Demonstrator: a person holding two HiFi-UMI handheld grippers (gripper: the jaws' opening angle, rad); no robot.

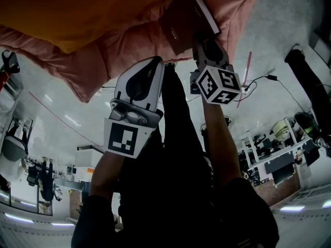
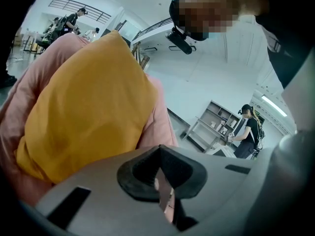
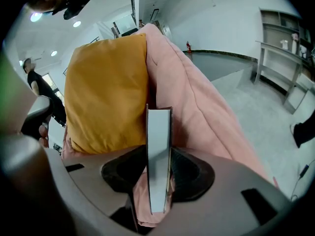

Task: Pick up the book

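The book (image 1: 178, 22), brown-covered with a white page edge, lies on the pink quilt (image 1: 129, 40) beside a yellow pillow (image 1: 77, 9). My right gripper (image 1: 206, 39) reaches it from below in the head view. In the right gripper view the book (image 3: 158, 132) stands edge-on between the jaws of my right gripper (image 3: 158, 168), and both dark pads press on its covers. My left gripper (image 1: 156, 62) hangs at the quilt's edge, left of the book. Its jaws are together in the left gripper view (image 2: 160, 154), with only a thin slit showing pink fabric, and it holds nothing I can see.
The pillow (image 2: 83, 112) and quilt (image 3: 197, 107) fill the space ahead of both grippers. On the pale floor lie a red stick (image 1: 247, 68) and a black cable (image 1: 269, 78). Shelving (image 1: 269, 154) stands at the right, and a person (image 2: 248, 132) stands by shelves.
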